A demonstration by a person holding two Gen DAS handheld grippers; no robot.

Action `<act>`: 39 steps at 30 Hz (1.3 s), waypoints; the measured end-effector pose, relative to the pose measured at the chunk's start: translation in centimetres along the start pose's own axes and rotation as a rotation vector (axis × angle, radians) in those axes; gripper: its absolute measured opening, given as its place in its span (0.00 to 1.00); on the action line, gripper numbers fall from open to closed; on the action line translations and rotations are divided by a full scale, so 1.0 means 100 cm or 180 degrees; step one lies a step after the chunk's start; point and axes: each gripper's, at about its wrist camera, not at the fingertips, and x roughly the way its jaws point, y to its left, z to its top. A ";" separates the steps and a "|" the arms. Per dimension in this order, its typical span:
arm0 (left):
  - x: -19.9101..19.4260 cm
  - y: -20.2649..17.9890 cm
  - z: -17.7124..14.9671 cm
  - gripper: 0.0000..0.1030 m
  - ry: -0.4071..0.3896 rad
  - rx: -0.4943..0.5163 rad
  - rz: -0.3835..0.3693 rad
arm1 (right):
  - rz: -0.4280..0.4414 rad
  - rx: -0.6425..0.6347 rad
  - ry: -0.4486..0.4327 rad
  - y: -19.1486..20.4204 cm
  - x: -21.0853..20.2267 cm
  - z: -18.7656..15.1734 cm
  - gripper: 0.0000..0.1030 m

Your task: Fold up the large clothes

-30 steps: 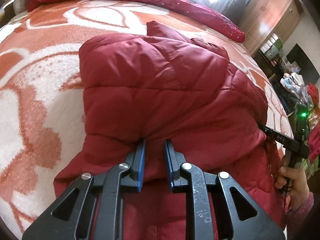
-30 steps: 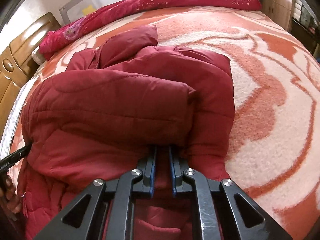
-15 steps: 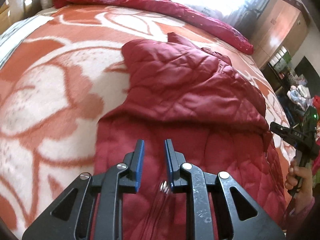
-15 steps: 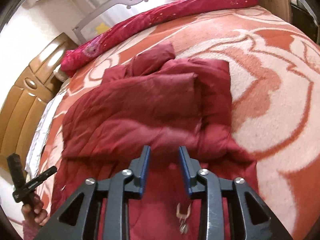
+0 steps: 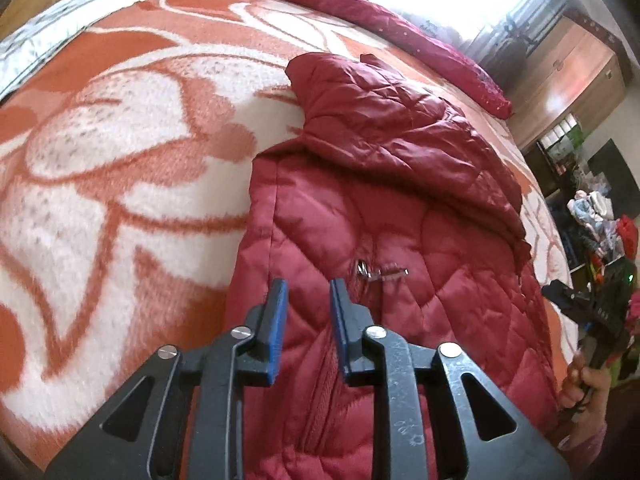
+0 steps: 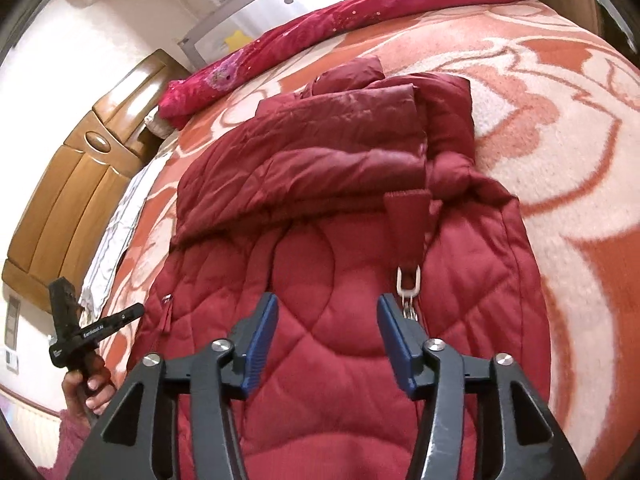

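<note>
Left wrist view first: the left gripper (image 5: 306,290) hangs just above the lower half of the red quilted jacket (image 5: 400,220), fingers a little apart with nothing between them. The jacket lies on the orange-and-white blanket (image 5: 120,140) covering the bed, with its upper part and sleeves already folded across the chest. A metal zipper pull (image 5: 378,272) sits just past the fingertips. Over on the far side you can see the right gripper (image 5: 580,306) in the person's hand, off the jacket's edge.

Right wrist view: the right gripper (image 6: 326,312) has its fingers spread wide and empty, hovering over the quilted jacket (image 6: 340,300) body near the hem end. A sleeve is laid crosswise over the top, and a zipper pull (image 6: 408,288) hangs right beside the right-hand finger. The left gripper (image 6: 100,326) shows off the bed's edge, near the wooden headboard (image 6: 80,184).

My guess is the next bit is folding the hem up over the sleeves. Tip: grab both hem corners evenly, pinch through all the puffy layers, lift together, and steer clear of the zipper so it doesn't snag. Puffy fabric springs back, so press the fold down after.
</note>
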 end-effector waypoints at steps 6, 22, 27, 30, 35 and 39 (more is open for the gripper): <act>-0.014 0.004 -0.015 0.54 -0.0002 -0.0018 0.0052 | -0.0001 0.0078 0.0012 -0.012 -0.022 -0.026 0.73; -0.029 0.017 -0.053 0.64 0.0172 -0.0014 -0.0024 | -0.0338 0.0531 0.0086 -0.094 -0.086 -0.090 0.80; -0.033 0.015 -0.060 0.64 0.0188 0.0062 -0.0027 | -0.0130 0.0645 0.0337 -0.103 -0.079 -0.107 0.81; -0.035 0.016 -0.065 0.64 0.0194 0.0083 -0.0026 | -0.0129 0.0586 0.0428 -0.099 -0.074 -0.116 0.81; -0.033 0.021 -0.073 0.64 0.0275 0.0054 -0.0057 | -0.0096 0.0567 0.0442 -0.096 -0.072 -0.126 0.81; -0.030 0.022 -0.083 0.66 0.0357 0.0098 -0.0042 | -0.0058 0.0544 0.0437 -0.096 -0.074 -0.129 0.81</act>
